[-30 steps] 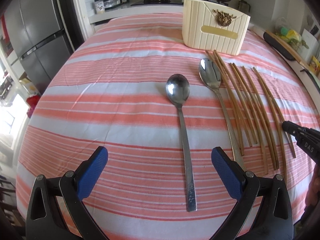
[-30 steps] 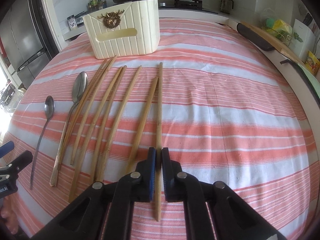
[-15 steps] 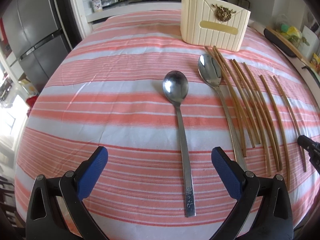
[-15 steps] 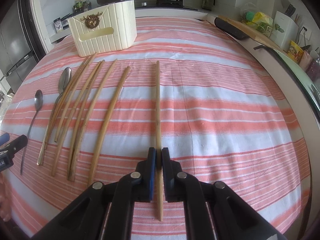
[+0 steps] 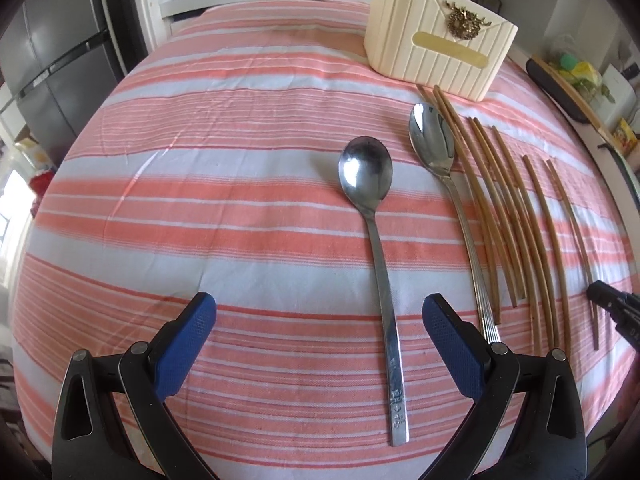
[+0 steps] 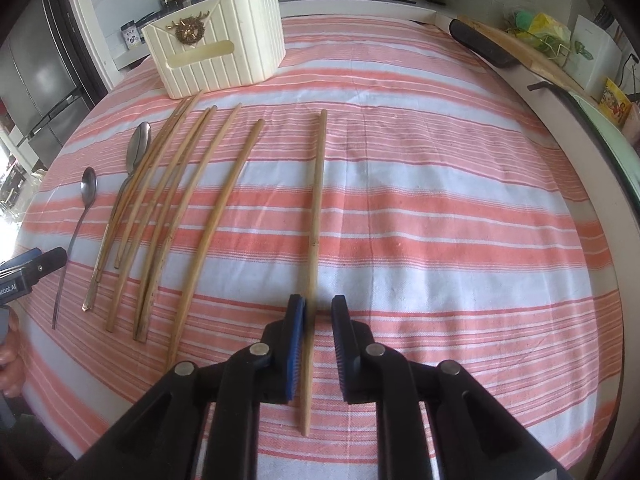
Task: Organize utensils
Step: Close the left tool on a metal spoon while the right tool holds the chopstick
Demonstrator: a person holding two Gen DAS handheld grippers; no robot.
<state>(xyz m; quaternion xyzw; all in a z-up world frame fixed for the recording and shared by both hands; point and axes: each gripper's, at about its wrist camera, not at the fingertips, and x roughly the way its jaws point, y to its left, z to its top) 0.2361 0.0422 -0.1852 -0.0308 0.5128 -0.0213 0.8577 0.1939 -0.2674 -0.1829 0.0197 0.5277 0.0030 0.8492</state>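
Note:
A cream ribbed utensil holder [image 5: 436, 52] [image 6: 218, 56] stands at the far side of the striped tablecloth. Two steel spoons lie side by side, the small spoon [image 5: 374, 216] [image 6: 76, 224] left of the large spoon [image 5: 444, 184] [image 6: 134, 160]. Several bamboo chopsticks [image 5: 504, 216] [image 6: 172, 200] lie in a row to their right. My left gripper [image 5: 320, 328] is open above the cloth, with the small spoon's handle between its fingers. My right gripper [image 6: 318, 312] is slightly open around a lone chopstick [image 6: 316, 216] that lies apart from the row.
The striped tablecloth [image 5: 200, 184] covers the table. A fridge [image 5: 48, 64] stands at the left, a stove with pans behind the holder, and a wooden board with packets [image 6: 532, 52] along the right counter. My right gripper's tip shows in the left wrist view [image 5: 612, 308].
My right gripper carried one chopstick to the right, away from the row, then opened around it. My left gripper stayed open near the small spoon.

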